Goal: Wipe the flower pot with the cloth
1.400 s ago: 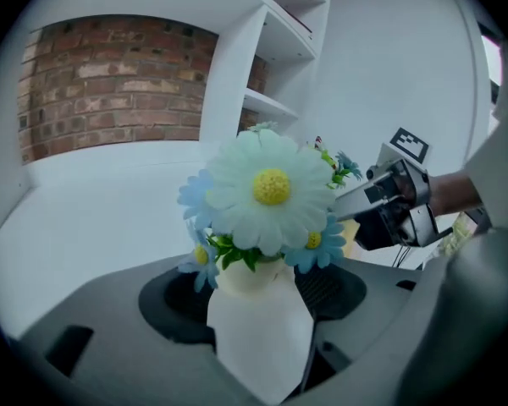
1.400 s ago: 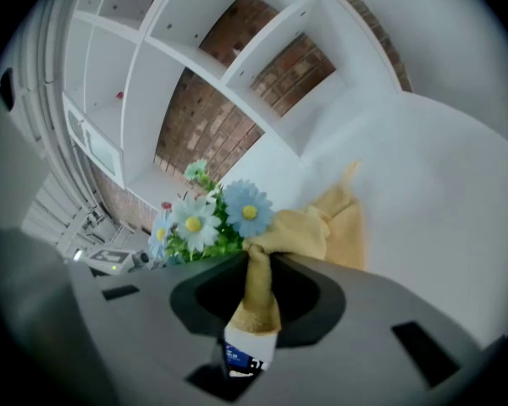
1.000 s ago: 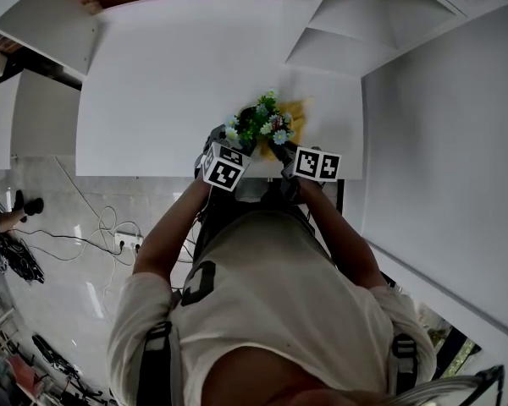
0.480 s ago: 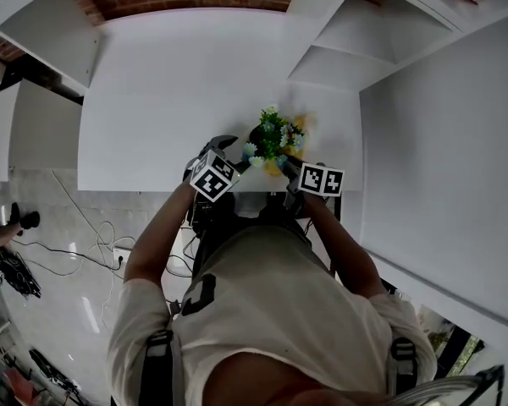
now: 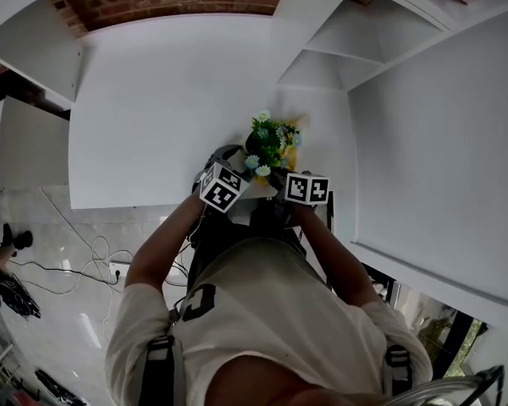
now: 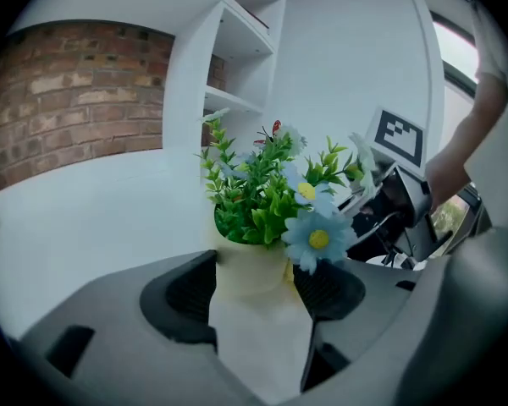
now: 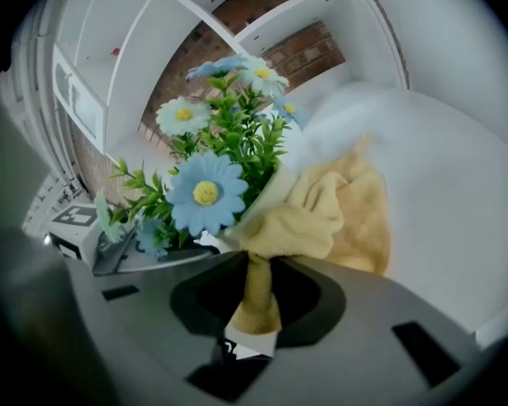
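Pot braced at the white table's [image 5: 152,100] near edge, cloth on its flank.
Left gripper [image 6: 256,288], jaws opening, pads against the flower pot [image 6: 244,265] to steady it; right gripper [image 7: 258,290] clenches the yellow cloth [image 7: 330,214], pressed to the pot's 3 o'clock side.

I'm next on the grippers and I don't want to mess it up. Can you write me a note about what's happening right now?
Left gripper: jaws closed on the cream flower pot, one pad on each side.
Right gripper: jaws pinching a fold of the yellow cloth; its bunched part lies against the pot, under the flowers.
Where: near the front edge of the white table.
Done: pot and cloth both gripped, cloth at the pot. How much is wiped, I cannot tell.
Left: rub the cloth round the pot, then set both down.
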Demonstrator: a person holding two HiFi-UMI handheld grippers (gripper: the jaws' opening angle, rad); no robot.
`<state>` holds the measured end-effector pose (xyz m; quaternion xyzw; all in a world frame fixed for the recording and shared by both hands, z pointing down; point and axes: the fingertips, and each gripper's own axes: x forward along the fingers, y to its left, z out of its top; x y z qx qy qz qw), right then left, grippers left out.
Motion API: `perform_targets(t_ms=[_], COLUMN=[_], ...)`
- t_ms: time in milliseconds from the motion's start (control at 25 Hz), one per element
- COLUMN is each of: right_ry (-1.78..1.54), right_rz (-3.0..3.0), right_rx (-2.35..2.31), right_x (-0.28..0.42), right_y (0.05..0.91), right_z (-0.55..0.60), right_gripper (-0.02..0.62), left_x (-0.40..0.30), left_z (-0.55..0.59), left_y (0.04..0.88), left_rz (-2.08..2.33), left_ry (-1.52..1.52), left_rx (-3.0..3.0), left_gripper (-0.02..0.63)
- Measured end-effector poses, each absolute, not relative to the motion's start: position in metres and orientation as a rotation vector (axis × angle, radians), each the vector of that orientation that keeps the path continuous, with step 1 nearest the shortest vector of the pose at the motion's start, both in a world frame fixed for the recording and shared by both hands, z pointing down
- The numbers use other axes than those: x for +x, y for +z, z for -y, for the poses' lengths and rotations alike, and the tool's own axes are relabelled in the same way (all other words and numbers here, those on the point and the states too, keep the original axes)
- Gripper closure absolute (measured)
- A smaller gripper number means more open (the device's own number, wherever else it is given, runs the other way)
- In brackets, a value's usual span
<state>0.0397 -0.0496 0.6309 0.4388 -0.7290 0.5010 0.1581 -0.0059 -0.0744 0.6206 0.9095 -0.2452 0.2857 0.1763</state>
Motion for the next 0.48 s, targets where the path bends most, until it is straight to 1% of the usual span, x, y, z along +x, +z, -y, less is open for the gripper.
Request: perform_targets(t_ms=[120,200,240,480], right_ry=[1.438,1.449,1.454,1.441], right_rz=[2.077,2.069,2.066,2.075], right_rx=[1.284,1.317,1.332,1.328], right_x=[0.051,0.063,0.068,0.067], right_y=[0.632,0.630,0.629,0.627], right_z=[0.047,0.047,0.048,0.056], right_gripper=[0.506,0.506,0.506,0.506], left_x=[-0.004,-0.008,-0.012,-0.017], left_z=[0.058,0.053,0.053,0.063], left_y=[0.619,0.617,0.616,0.623], left_rz=[0.624,0.569,0.567,0.568], left_ry=[0.749,0.766,0.787,0.876], left_rx=[2.534,2.543,2.555,2.587], left_gripper=[0.312,0.359,0.365,0.360])
